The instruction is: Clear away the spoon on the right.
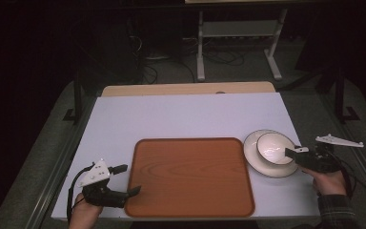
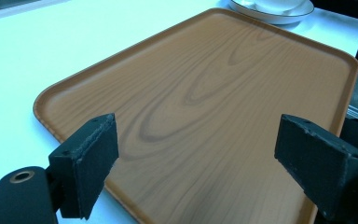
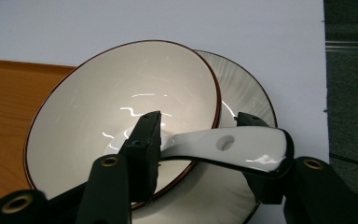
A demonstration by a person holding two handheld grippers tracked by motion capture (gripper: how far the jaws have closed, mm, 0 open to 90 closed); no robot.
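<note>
Spoon (image 3: 233, 147) sits between the jaws of my right tool (image 3: 205, 144), a white ceramic one with a hole through its handle. Its long axis runs across the gap from one jaw to the other, the handle end against the far jaw and the bowl end dipping past the near jaw into the bowl (image 3: 98, 121). The jaws stand narrow around it, though I cannot tell how firmly they press. In the high view my right tool (image 1: 299, 155) hangs over the near right part of the desk (image 1: 181, 114), pointing toward the left edge.

The bowl is white with a dark rim and tilts on a white plate (image 3: 247, 93), leaning toward the tray (image 3: 9, 116). The plate lies just beside the tray's right edge, close to the right edge of the desk. The bowl's raised rim stands directly under the spoon handle.

The tray (image 1: 190, 176) is wood-grained, orange-brown, with rounded corners, and lies at the near edge of the desk, about in the middle.

My left tool (image 1: 126, 180) is at the near left corner of the desk, jaws wide apart with nothing between them, aimed across the tray's near left corner. From its own view my left tool (image 2: 196, 154) looks over the tray (image 2: 205, 93) toward the plate (image 2: 279, 16) at the far side
</note>
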